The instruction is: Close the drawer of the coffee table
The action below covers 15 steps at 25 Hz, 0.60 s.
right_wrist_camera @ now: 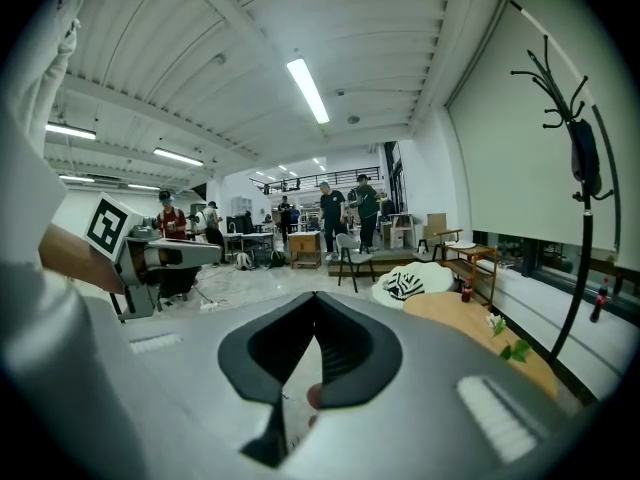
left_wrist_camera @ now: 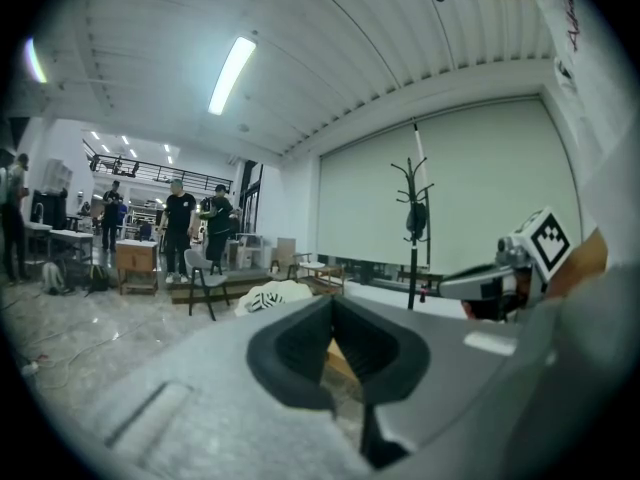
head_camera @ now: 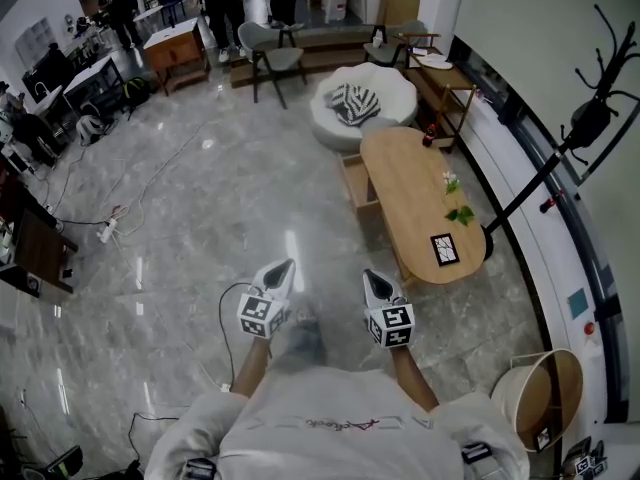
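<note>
The oval wooden coffee table [head_camera: 415, 198] stands ahead and to the right on the marble floor. Its drawer [head_camera: 354, 182] is pulled out on the table's left side, at the far end. Both grippers are held in the air in front of the person, well short of the table. My left gripper [head_camera: 283, 266] is shut with nothing in it, its jaws meeting at the tip [left_wrist_camera: 332, 303]. My right gripper [head_camera: 371, 277] is shut and empty too [right_wrist_camera: 315, 298], with the tabletop [right_wrist_camera: 485, 338] to its right. The drawer is not visible in the gripper views.
A white beanbag with a striped cushion [head_camera: 362, 103] lies beyond the table's far end. A black coat stand [head_camera: 560, 158] leans over the table's right side. The tabletop holds a small plant [head_camera: 455, 203], a framed picture [head_camera: 445, 249] and a red bottle [head_camera: 430, 134]. Chairs, desks and people fill the back.
</note>
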Motion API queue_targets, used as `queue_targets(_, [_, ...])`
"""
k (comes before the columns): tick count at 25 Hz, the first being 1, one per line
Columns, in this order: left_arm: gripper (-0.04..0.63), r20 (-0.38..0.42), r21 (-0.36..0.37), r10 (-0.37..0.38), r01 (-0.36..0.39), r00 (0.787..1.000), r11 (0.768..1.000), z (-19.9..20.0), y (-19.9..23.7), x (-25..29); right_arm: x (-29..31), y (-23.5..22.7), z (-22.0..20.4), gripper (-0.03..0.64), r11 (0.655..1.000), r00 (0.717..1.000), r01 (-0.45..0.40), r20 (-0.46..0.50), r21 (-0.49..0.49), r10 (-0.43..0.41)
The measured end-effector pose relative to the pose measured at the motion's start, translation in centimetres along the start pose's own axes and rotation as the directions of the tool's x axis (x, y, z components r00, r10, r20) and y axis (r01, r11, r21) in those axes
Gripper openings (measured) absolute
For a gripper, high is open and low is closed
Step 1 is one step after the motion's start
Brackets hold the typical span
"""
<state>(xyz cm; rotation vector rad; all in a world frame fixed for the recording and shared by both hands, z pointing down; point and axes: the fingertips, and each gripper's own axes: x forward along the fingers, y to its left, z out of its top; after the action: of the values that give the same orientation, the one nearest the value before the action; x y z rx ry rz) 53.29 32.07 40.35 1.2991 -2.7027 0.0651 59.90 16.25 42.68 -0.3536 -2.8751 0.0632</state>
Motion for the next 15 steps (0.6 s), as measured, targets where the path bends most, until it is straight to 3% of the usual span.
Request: queue_targets(15, [0.0,0.037,0.0,-0.013,0.013,0.999,1.0,2.6,10.8,10.2,13.5,-4.5,4.6,0.005,0.999,1.0,0.01,0.008,-0.031,-0.009])
